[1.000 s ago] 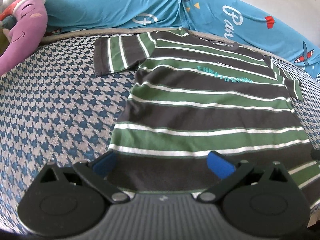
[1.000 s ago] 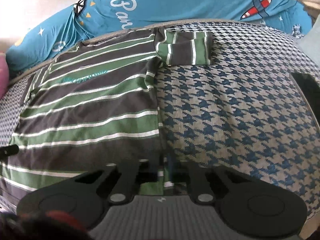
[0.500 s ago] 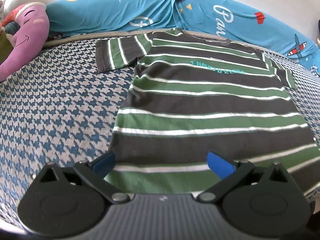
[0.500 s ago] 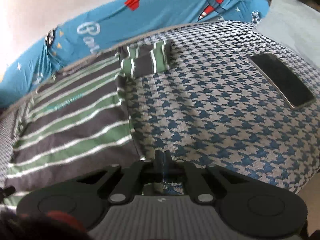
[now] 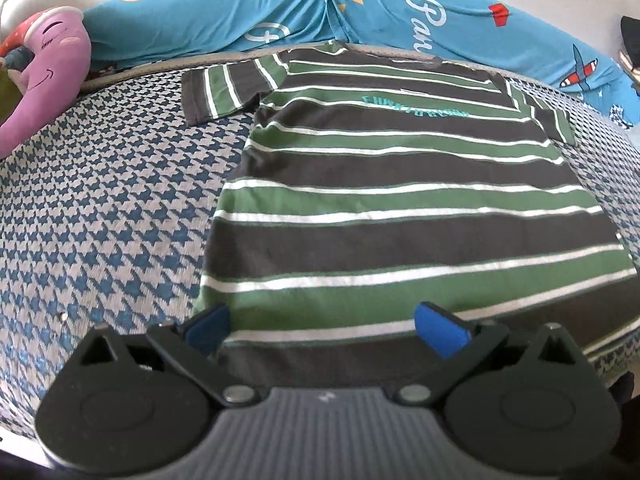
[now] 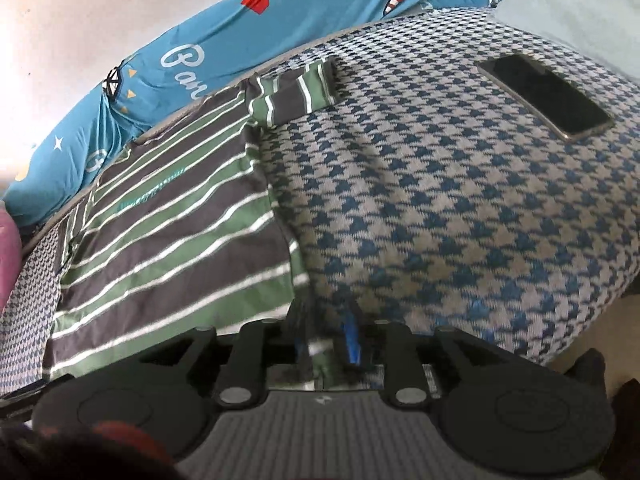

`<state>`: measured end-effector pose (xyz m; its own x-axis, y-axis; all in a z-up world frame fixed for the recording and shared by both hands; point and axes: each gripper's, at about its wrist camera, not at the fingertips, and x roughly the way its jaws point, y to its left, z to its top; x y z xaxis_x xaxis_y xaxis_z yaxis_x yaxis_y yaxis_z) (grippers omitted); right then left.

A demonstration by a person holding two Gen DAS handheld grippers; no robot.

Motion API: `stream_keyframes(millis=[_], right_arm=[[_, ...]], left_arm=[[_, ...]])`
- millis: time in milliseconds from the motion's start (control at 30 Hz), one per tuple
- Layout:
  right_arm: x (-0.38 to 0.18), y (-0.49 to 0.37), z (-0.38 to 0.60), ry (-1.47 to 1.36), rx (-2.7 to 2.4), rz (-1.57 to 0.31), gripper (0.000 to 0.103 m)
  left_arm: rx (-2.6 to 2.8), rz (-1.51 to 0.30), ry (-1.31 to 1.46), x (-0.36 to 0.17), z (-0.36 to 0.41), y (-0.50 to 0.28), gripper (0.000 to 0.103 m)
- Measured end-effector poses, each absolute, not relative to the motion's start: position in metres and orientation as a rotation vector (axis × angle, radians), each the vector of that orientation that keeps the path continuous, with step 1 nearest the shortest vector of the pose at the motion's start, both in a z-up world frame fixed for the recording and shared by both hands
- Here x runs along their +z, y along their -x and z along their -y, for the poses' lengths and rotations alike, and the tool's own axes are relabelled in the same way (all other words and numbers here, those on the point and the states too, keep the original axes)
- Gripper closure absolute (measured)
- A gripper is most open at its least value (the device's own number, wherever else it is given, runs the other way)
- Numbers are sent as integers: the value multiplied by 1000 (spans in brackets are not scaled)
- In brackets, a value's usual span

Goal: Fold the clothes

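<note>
Right gripper (image 6: 326, 346) has dragged the striped T-shirt's (image 5: 400, 200) hem corner nearer — jaws clamped on it; left gripper (image 5: 326, 328) hovers, jaws apart — shirt flattened for folding.

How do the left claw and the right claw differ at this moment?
The left claw is spread wide open with its blue fingers apart; the right claw is shut. The left claw holds nothing, poised above the striped T-shirt hem; the right claw pinches the T-shirt's hem corner. Both sit at the shirt's near edge on the houndstooth bedspread.
</note>
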<state>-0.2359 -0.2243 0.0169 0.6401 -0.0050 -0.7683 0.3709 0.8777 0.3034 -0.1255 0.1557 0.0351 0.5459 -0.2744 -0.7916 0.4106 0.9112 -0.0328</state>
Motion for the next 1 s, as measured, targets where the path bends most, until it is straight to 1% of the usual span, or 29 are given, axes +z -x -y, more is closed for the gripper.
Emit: stream_keyframes(millis=[167,267,433,467,500,533,600,667,1000], right_arm=[[12,242,214,-439,-209,-877,76],[12,241,205,-389,-207,-878,71],[11,243,194,-328,-202,-884,71],[11,244,192,-317,-203,-884,74],[11,244,190,-302,-208,-885,80],[10,245,190,-292,-214,-884,83],[10,246,189,-284,-224,-880,93],[11,247,191,-287,-228,-875,97],[16,260,195,-266,-338,-859,99]], left_arm=[[-403,-901,-159,36,-156,128,1],[-390,-899,-152,37,-158,128,1],[-373,-895,-139,38,-162,128,1],[-370,-895,-141,38,-162,128,1],[-367,-894,-145,38,-162,128,1],[-363,-893,-148,38,-162,128,0],[-359,-892,-152,38,-161,128,1],[-354,-891,-152,38,-161,127,0],[-259,-915,-112,37,-174,119,0]])
